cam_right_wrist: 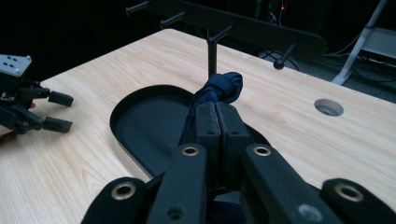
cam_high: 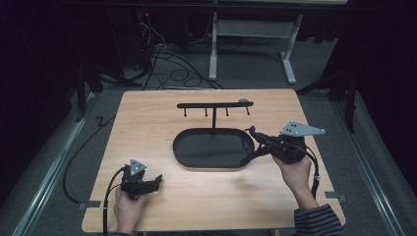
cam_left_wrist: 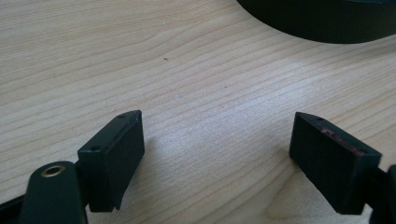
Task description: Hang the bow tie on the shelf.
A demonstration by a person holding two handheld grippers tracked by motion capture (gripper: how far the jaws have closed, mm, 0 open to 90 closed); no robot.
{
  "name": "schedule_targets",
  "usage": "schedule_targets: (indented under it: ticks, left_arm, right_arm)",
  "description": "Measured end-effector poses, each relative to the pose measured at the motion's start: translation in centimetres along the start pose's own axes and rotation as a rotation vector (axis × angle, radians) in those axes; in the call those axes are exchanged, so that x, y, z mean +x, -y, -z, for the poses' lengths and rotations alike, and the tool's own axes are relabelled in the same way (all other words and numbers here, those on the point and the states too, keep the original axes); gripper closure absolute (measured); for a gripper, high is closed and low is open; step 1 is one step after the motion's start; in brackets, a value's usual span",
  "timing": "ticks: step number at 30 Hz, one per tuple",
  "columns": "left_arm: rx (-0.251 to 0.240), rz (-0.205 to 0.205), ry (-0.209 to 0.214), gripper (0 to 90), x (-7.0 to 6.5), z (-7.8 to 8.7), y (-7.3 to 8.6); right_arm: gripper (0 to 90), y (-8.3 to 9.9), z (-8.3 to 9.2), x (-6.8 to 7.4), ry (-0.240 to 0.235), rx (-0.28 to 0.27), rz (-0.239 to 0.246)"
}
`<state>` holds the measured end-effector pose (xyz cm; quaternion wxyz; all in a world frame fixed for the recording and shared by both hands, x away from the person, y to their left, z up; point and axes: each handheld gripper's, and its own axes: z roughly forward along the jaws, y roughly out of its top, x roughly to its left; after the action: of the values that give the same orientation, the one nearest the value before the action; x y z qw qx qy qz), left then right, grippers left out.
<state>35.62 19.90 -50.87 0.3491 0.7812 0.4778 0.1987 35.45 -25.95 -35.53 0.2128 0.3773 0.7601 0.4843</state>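
Dark blue cloth, soft, limp and light, likely to sag and slide: pinched between the right gripper's closed jaws above the black tray near the hook rack; best gripped by its bunched knot; left gripper jaws apart over the tabletop.

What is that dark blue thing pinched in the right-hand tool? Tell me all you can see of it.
It looks like a dark blue cloth, soft and bunched into a knot-like lump at its top. The right gripper is shut on it; the rest hangs down toward the black oval tray. Behind it stands a black rack with pegs. What kind of cloth it is, I cannot tell.
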Motion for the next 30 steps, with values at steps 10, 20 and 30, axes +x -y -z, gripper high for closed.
schedule_targets:
  ticks: [10,20,30]
  left_arm:
    - [0.000,0.000,0.000,18.5,0.0,0.0,0.0]
    - [0.000,0.000,0.000,18.5,0.0,0.0,0.0]
    - [0.000,0.000,0.000,18.5,0.0,0.0,0.0]
  right_arm:
    - [90.0,-1.1,-0.5,-0.6,0.007,-0.015,-0.006]
    - [90.0,-2.0,-1.1,-1.4,0.014,-0.019,-0.018]
    - [90.0,-2.3,-1.7,-2.0,0.019,-0.015,-0.037]
